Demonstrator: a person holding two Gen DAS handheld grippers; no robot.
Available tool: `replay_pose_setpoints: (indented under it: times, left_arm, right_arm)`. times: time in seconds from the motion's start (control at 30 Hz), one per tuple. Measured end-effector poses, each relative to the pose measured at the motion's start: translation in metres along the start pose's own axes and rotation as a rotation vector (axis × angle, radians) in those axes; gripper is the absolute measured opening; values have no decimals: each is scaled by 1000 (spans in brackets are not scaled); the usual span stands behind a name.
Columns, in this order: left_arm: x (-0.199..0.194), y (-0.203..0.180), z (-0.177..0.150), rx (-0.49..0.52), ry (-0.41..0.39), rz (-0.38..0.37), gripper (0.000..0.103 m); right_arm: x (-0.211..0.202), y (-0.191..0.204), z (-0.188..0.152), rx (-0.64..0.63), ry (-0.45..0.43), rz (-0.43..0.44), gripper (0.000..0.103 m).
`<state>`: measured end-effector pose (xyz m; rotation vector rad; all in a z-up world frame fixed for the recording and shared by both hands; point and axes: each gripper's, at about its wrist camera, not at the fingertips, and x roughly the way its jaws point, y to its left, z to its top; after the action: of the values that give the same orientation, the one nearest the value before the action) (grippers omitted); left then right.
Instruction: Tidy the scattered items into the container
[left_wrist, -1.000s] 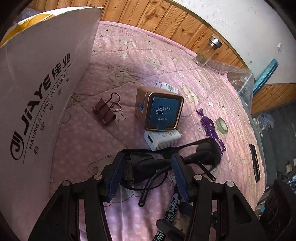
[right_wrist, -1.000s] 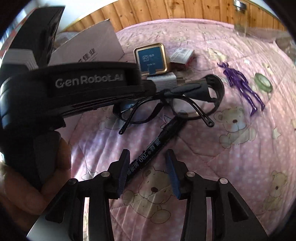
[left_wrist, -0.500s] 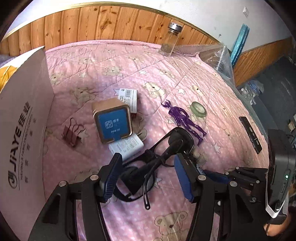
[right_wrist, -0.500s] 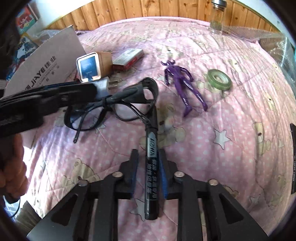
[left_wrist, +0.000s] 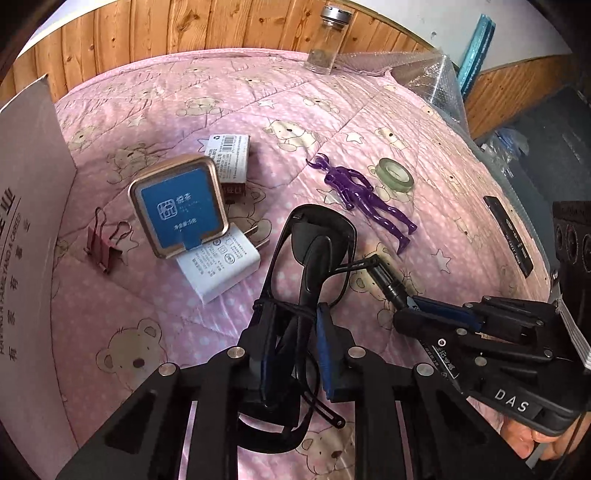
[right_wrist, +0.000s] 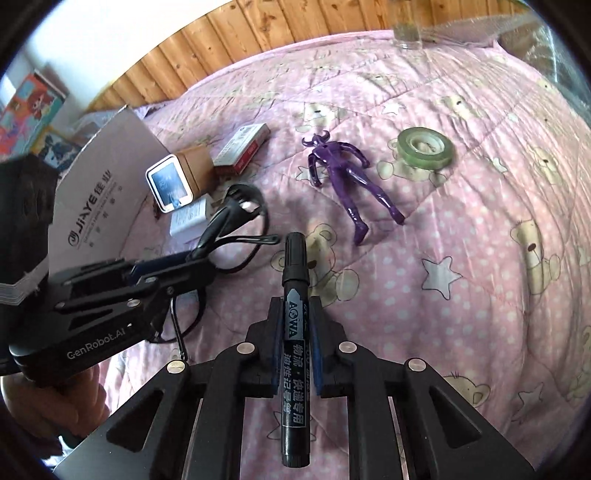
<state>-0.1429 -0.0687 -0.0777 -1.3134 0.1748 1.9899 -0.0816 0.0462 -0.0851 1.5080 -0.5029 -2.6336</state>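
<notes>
My left gripper (left_wrist: 293, 321) is shut on a pair of black glasses (left_wrist: 317, 236), which stick out forward above the pink quilt. In the right wrist view that same gripper (right_wrist: 147, 280) shows at the left, with the glasses (right_wrist: 236, 206) in it. A black marker (right_wrist: 295, 295) runs lengthwise between the fingers of my right gripper (right_wrist: 295, 310), which is shut on it. From the left wrist view the marker's tip (left_wrist: 384, 277) pokes out of the right gripper (left_wrist: 436, 314). The cardboard box (left_wrist: 29, 221) with printed lettering stands at the far left; only its flap (right_wrist: 103, 206) shows.
On the quilt lie a purple figure (left_wrist: 362, 199), a green tape roll (left_wrist: 396, 173), a gold tin with a blue lid (left_wrist: 181, 210), a white charger (left_wrist: 218, 266), a binder clip (left_wrist: 101, 243) and a small card box (left_wrist: 229, 155). A glass jar (left_wrist: 328, 40) stands by the wooden wall.
My left gripper's fingers have shut on the glasses, which now stand tilted up. The right gripper has closed on the marker and raised it off the quilt.
</notes>
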Motion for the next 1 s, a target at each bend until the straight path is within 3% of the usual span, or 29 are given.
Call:
replay_pose_setpoints:
  times: [0.43, 1.0]
  left_arm:
    - [-33, 6, -8, -85, -12, -9, 20]
    - [-84, -16, -25, -78, -89, -23, 20]
  right_arm:
    - [-20, 6, 5, 13, -40, 54, 13]
    - [-66, 12, -33, 4, -81, 61, 13]
